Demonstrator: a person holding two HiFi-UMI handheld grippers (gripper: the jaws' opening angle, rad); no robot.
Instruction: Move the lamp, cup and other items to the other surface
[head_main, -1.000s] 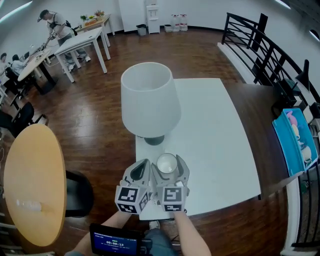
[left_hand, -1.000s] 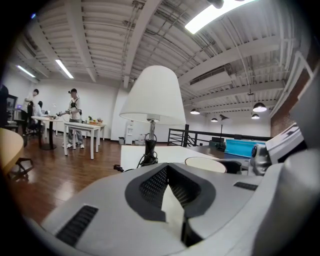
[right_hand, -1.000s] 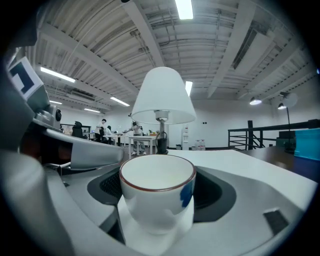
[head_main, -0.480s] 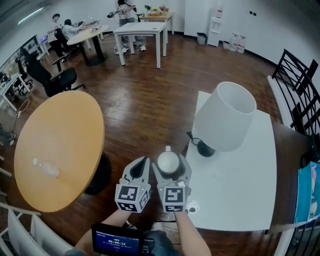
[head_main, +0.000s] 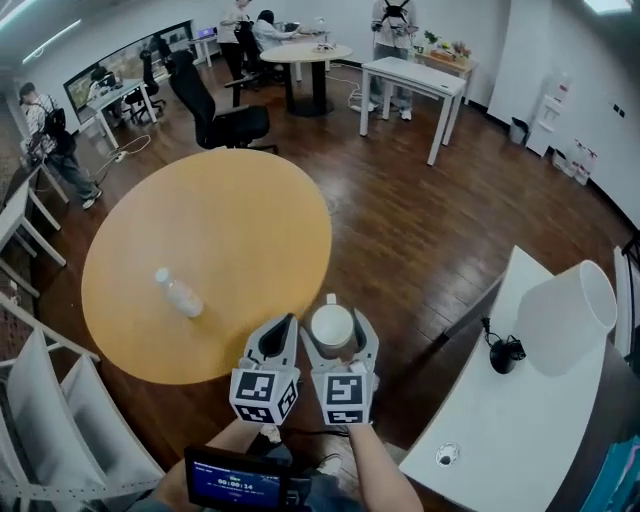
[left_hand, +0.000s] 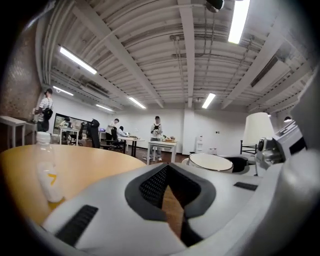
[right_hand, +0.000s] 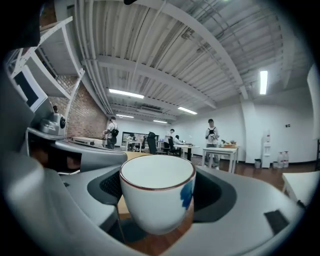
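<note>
Cup (head_main: 332, 325), clamped in the right gripper's (head_main: 337, 332) jaws at lower centre above bare floor (head_main: 400, 230), could drop and shatter if that squeeze loosens short of the round table (head_main: 230, 230) at left; the left gripper (head_main: 283, 328) is pinched closed, empty.

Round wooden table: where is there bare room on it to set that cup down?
The round table is bare almost everywhere: the whole side nearest the cup and the far part toward the black chair. Only the left part, around the bottle, is taken.
</note>
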